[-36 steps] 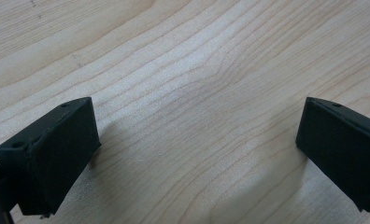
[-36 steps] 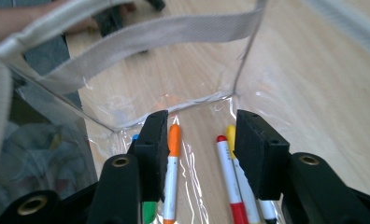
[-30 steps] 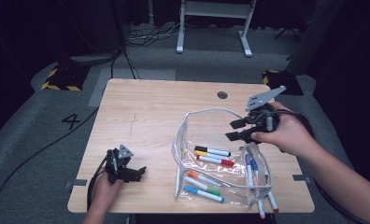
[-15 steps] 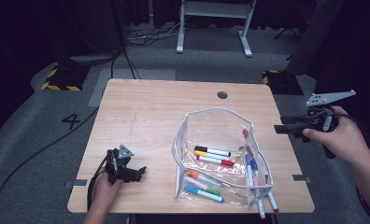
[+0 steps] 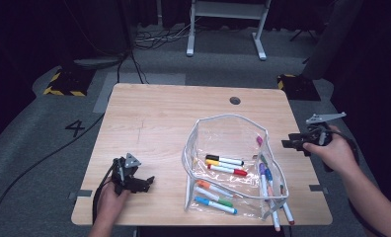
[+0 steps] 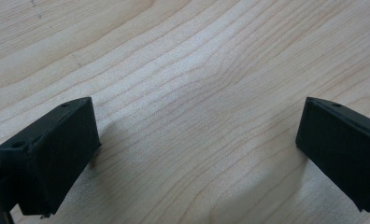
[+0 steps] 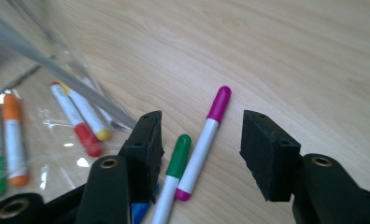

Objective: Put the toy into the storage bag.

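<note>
Evidently the work in hand is the gathering of markers into the clear pouch (image 5: 228, 133), which stands open a little right of the middle of the table (image 5: 159, 118); the pouch serves as the landmark for what follows. Just beside its right wall, on bare wood, a magenta marker (image 7: 206, 137) and a green marker (image 7: 174, 170) lie side by side, nearly touching; other markers are seen inside the pouch through its film, and a few at its near right corner. The right gripper (image 7: 199, 154) is held over those two markers with its jaws spread apart and nothing between them but air; in the high view it (image 5: 296, 144) is seen well to the right of the pouch. The left gripper (image 6: 192, 140) rests low over bare wood, well to the left of the pouch, jaws likewise wide apart and empty. The magenta marker is judged light, stiff and smooth-barrelled, so liable to roll or slip; it is best taken across the middle of the white barrel, crosswise, clear of its green neighbour; the pouch is judged soft and easily pushed aside.
</note>
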A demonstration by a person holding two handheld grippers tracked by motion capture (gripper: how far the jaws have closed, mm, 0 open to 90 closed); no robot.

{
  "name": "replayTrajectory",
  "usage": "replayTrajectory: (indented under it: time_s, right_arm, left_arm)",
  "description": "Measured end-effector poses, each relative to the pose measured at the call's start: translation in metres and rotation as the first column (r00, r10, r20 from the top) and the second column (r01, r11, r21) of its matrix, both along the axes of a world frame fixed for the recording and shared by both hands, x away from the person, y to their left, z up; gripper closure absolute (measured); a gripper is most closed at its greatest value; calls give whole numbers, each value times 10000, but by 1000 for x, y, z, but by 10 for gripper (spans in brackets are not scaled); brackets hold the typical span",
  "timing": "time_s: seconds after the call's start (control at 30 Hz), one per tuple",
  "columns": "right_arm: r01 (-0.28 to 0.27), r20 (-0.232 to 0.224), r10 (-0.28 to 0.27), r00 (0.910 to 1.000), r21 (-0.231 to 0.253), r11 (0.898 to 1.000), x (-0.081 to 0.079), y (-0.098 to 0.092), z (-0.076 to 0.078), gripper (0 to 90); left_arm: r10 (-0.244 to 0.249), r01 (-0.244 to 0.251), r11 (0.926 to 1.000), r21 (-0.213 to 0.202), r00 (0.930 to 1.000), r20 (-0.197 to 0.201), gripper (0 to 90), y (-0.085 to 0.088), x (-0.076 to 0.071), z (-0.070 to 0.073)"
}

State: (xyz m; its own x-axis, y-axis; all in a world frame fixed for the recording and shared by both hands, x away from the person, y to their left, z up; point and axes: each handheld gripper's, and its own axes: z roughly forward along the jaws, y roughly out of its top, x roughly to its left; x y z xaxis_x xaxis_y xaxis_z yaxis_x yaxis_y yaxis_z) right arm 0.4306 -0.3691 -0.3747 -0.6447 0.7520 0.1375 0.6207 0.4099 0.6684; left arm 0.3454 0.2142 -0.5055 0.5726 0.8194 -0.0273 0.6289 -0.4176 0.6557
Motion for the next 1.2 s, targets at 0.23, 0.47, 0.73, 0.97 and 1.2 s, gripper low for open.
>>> replayTrajectory:
  time_s: [0.23,0.47,0.73,0.97,1.2]
  right_arm:
    - [108,-566,-120,9983,-197,9997,21,8,-57,505]
    - [160,-915,-203,9956,-470,9988,30,15,-90,506]
    - [256,-897,-346,9954,-996,9947,35,20,-99,513]
    - [310,-858,-450,9953,-1573,9871,39,19,-101,649]
    - [467,-1086,-762,9912,-2514,9668,42,27,-96,766]
  left_arm:
    - [-26,26,10000,36,10000,-1,0,0,0,0]
    - [4,-4,10000,-2,10000,1,0,0,0,0]
    - [-6,6,10000,10,10000,-13,0,0,0,0]
    - [-5,5,10000,8,10000,-15,0,0,0,0]
    - [-4,4,10000,8,10000,-16,0,0,0,0]
